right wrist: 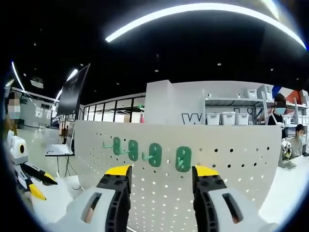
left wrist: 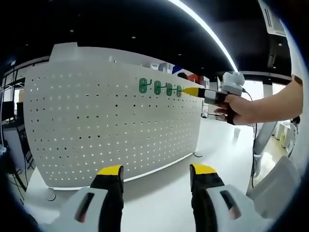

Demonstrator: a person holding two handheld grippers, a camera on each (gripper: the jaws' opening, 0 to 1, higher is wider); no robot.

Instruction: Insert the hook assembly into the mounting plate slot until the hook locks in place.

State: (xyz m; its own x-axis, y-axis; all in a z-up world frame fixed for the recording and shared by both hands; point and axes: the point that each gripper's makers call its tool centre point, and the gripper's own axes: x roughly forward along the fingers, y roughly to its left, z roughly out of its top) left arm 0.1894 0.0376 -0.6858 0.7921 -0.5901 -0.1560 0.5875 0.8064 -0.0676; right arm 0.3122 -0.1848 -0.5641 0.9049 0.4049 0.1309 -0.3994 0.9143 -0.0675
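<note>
A white pegboard mounting plate (left wrist: 106, 121) stands upright on a white table. Several green hook assemblies (left wrist: 158, 87) hang in a row near its top right. In the right gripper view the same green hooks (right wrist: 154, 154) sit on the pegboard (right wrist: 231, 159) just beyond my jaws. My right gripper (right wrist: 161, 170) is open, nothing between its yellow-tipped jaws. A hand holds the right gripper (left wrist: 192, 91) with its tip at the rightmost hook. My left gripper (left wrist: 157, 169) is open, low in front of the board and well back from it. The left gripper (right wrist: 36, 186) also appears at the far left.
The white tabletop (left wrist: 169, 198) runs in front of the board. Shelves with white bins (right wrist: 227, 118) and seated people (right wrist: 299, 137) are behind at the right. A dark monitor (right wrist: 72, 92) and a laptop (right wrist: 58, 150) stand to the left.
</note>
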